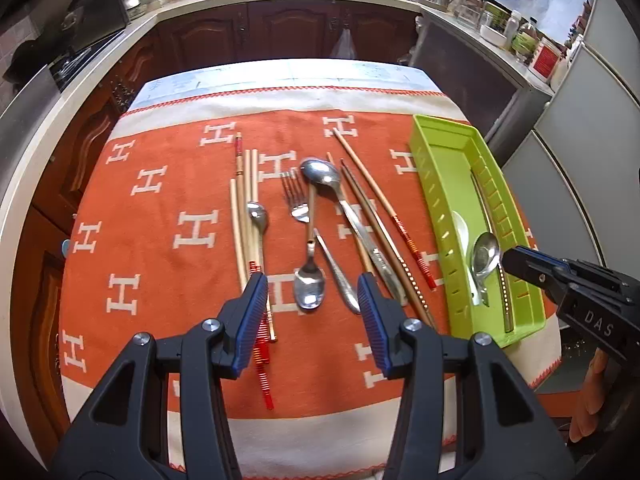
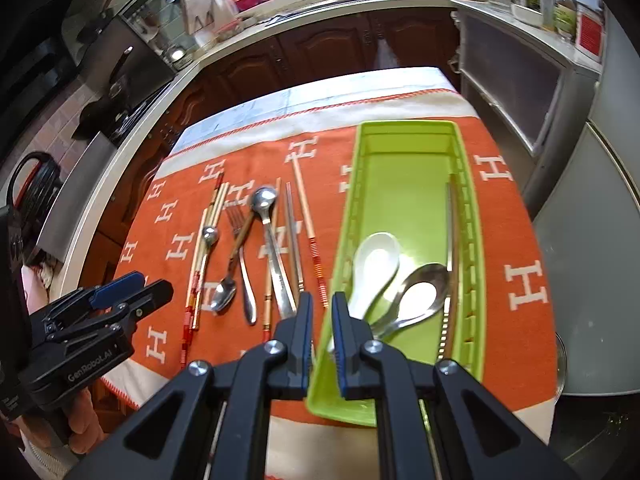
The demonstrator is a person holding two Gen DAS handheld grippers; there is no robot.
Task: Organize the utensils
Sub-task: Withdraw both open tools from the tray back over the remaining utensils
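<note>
Two spoons, a white one [image 2: 378, 254] and a steel one [image 2: 422, 292], lie in the near end of the green tray [image 2: 404, 136] on the orange-clothed surface [image 1: 160, 300], with a chopstick [image 2: 452, 240] along the tray's right wall. Left of the tray, chopsticks [image 1: 244, 216], a fork [image 1: 298, 200] and more spoons [image 1: 310, 284] lie scattered on the cloth. The left hand-held gripper [image 1: 312, 296] hangs over those utensils with jaws apart and empty, while the right hand-held gripper [image 2: 322, 320] sits over the tray's near left wall, jaws nearly together and clamping nothing.
</note>
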